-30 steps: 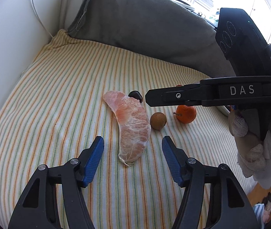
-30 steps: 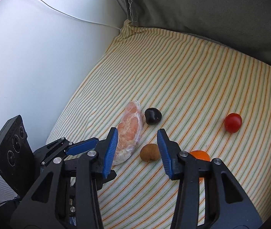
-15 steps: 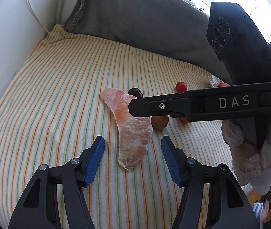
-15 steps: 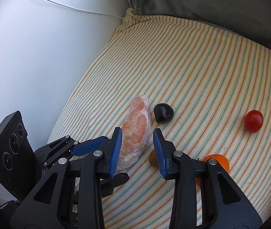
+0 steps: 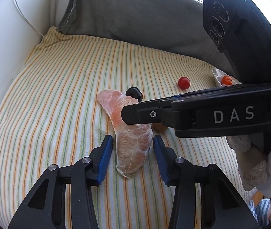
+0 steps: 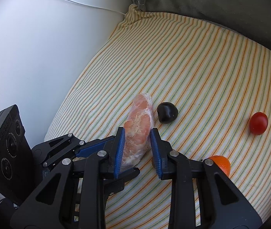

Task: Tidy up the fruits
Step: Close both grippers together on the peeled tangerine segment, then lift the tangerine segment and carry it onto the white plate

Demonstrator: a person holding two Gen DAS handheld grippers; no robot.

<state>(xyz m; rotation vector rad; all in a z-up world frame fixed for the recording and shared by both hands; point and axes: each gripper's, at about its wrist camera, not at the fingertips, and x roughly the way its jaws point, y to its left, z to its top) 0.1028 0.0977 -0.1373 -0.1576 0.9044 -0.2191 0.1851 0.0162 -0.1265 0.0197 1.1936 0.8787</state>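
Both grippers now bracket 1 peeled pink grapefruit segment point(image 5: 133, 143) lying mid-cushion on the striped yellow cushion point(image 5: 45, 99); a second ago both stood wider. The left gripper point(image 5: 133, 148) is closing, its pads not yet touching the near end. The right gripper point(image 6: 137, 148) has narrowed until its pads press the segment; dark plum-like fruit point(image 6: 167, 112) at 1 o'clock.

Your left tool point(image 5: 132, 157) and right tool point(image 6: 137, 151) share one build: black angular frames, blue ribbed pads, silver screws. The right one bears white "DAS" lettering and a black three-lens camera block at 1 o'clock. Your right hand point(image 5: 257, 162) wears a cream knit glove.
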